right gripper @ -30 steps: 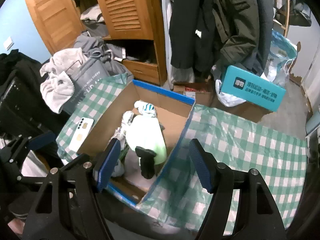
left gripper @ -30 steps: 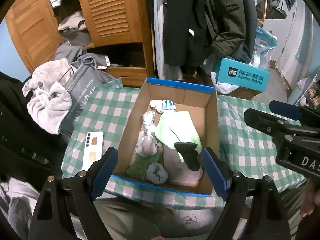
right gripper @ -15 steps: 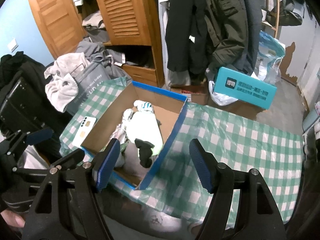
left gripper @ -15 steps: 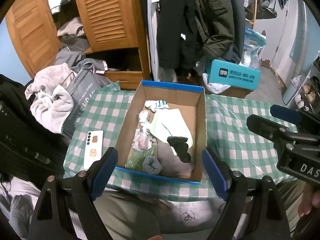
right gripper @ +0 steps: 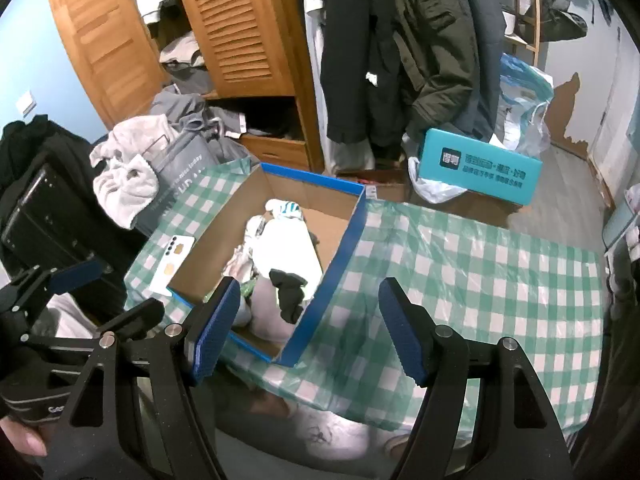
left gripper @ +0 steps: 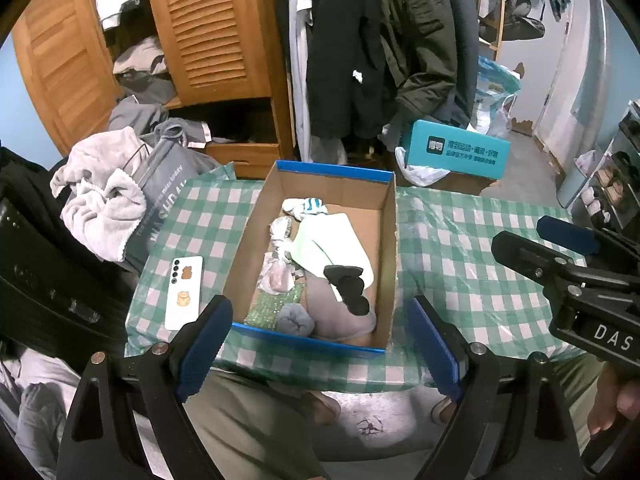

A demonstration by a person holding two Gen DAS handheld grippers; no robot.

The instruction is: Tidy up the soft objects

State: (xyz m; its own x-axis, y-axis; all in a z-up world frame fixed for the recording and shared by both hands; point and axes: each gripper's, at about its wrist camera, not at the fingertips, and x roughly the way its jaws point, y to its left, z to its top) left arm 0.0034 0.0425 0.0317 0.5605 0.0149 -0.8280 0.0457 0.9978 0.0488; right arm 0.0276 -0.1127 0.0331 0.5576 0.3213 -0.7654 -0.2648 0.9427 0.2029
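Note:
A cardboard box with blue rims [left gripper: 390,240] [right gripper: 344,240] stands on the green checked table [left gripper: 460,264] [right gripper: 460,280]. It holds several soft things: a black sock [left gripper: 346,286] [right gripper: 289,292] on a pale green cloth [left gripper: 328,244], a grey cloth [left gripper: 332,312], a rolled grey sock [left gripper: 295,319], a white and teal sock [left gripper: 306,206]. My left gripper [left gripper: 320,346] is open and empty, held back from the box's near edge. My right gripper [right gripper: 310,326] is open and empty, near the box's near right corner.
A white phone [left gripper: 184,292] [right gripper: 172,260] lies on the table left of the box. A grey bag with towels [left gripper: 120,204] stands at the left. A wooden wardrobe [left gripper: 208,40], hanging coats [left gripper: 380,40] and a teal box [left gripper: 456,154] are behind.
Both grippers have pulled back and up from the box, which now looks smaller and farther. Both stay open. Nothing in the box has moved.

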